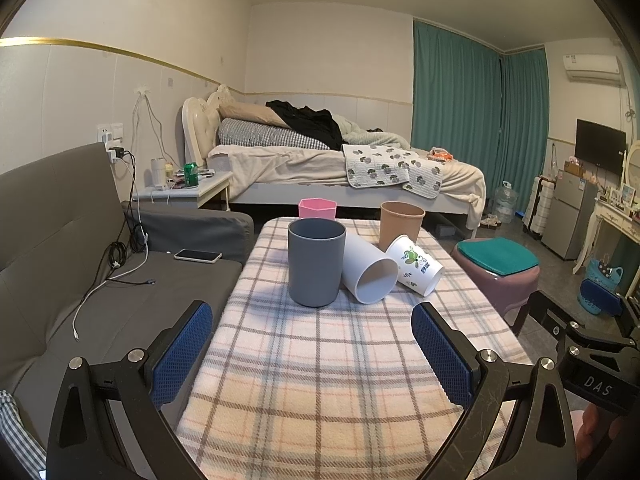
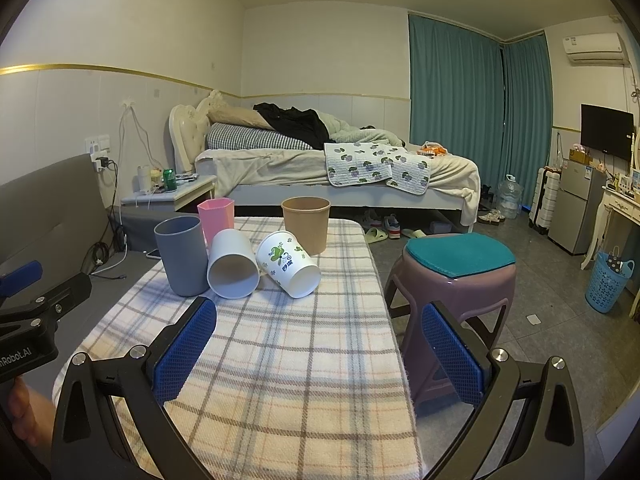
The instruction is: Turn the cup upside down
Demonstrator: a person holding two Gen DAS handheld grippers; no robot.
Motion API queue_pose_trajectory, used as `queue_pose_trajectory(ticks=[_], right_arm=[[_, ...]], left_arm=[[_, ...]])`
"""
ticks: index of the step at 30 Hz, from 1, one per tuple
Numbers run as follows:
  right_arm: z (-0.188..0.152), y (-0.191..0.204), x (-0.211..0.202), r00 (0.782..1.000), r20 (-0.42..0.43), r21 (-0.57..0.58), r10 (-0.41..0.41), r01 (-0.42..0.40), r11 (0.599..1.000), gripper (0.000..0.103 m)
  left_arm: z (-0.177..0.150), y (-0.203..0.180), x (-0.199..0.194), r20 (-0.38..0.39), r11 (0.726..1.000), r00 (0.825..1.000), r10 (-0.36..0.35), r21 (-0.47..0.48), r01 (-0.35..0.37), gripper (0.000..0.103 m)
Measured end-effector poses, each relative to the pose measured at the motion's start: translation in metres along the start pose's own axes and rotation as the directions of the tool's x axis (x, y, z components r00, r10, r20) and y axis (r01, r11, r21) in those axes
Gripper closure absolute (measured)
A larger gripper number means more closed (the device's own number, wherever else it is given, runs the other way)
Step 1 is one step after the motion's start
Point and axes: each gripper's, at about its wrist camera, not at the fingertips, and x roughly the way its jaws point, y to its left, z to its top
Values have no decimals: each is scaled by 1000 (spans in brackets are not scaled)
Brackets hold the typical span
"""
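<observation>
Several cups sit on a plaid-covered table [image 1: 320, 360] [image 2: 288, 360]. A grey cup [image 1: 316, 262] [image 2: 182, 254] stands upright, mouth up. A plain white cup [image 1: 370, 270] [image 2: 233, 264] lies on its side, mouth toward me. A white cup with a green print [image 1: 416, 264] [image 2: 288, 262] also lies on its side. A brown cup [image 1: 400, 226] [image 2: 306, 224] and a pink cup [image 1: 317, 208] [image 2: 216, 216] stand upright behind. My left gripper [image 1: 312, 356] is open and empty, short of the grey cup. My right gripper [image 2: 320, 352] is open and empty, over the table's right edge.
A purple stool with a teal cushion [image 1: 498, 270] [image 2: 456, 276] stands right of the table. A grey sofa [image 1: 80, 260] with a phone [image 1: 198, 256] and cables lies to the left. A bed [image 1: 320, 164] stands behind. A blue basket [image 2: 608, 280] sits on the floor.
</observation>
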Motion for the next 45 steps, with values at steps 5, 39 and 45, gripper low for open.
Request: queue_pose_trajectory(ticks=[5,39,45], right_arm=[[-7,3,2,1000,0,-9,-2,2,1000,0],[33,1,141,994,-104,98,43,-33,995,0],[31,-12,150,990,-138,124,38,-21,992,0]], left_arm=[[-1,-1,3,-16,1000,1000,1,-4,-1,0],[19,-1,203,-296,999,954,43,18,-39,2],[18,-9,219,-312,999,950,6,51,11,3]])
